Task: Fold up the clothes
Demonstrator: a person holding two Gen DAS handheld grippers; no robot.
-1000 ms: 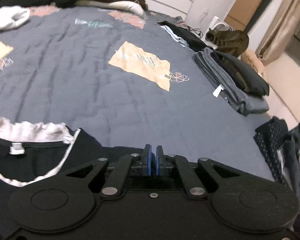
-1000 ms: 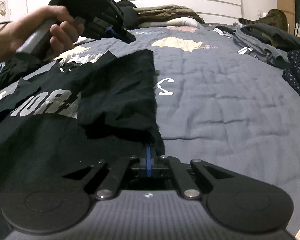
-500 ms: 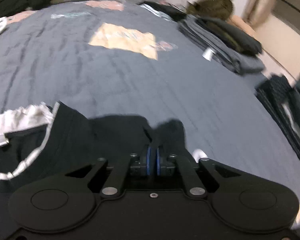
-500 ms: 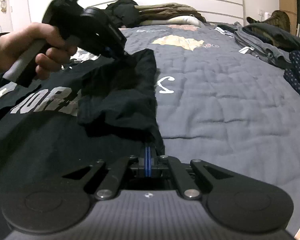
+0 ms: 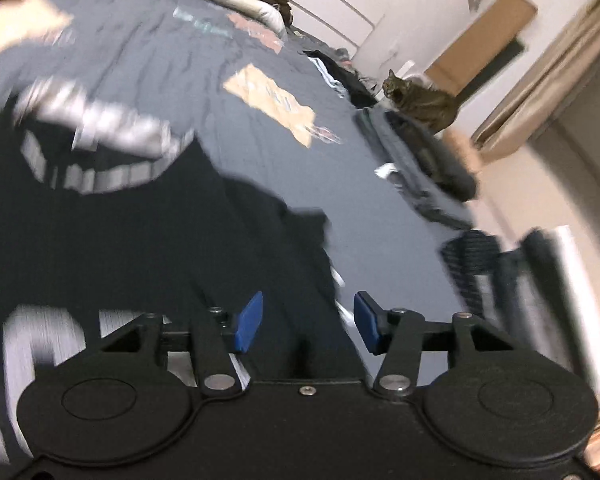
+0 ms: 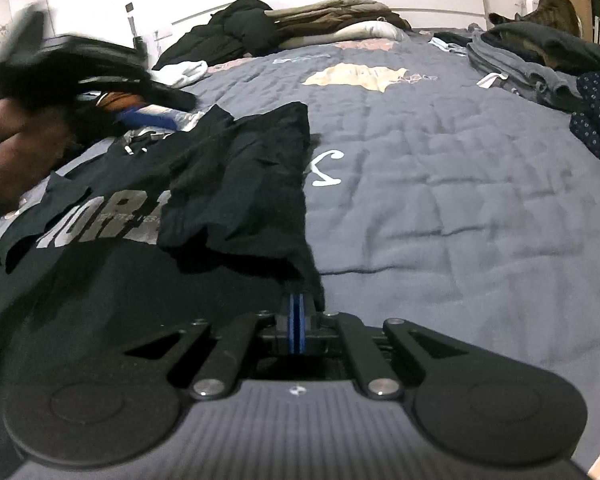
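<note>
The black T-shirt lies spread on the grey quilt, one side and sleeve turned in over its printed chest, probably to narrow it for folding. The right gripper pinches the shirt's near edge, jaws closed on the cloth, likely pinning the fold line. Above the shirt, the left gripper hangs with jaws wide apart, holding nothing. Beyond the shirt, folded grey clothes sit at the quilt's edge, a cat beside them, near curtains.
</note>
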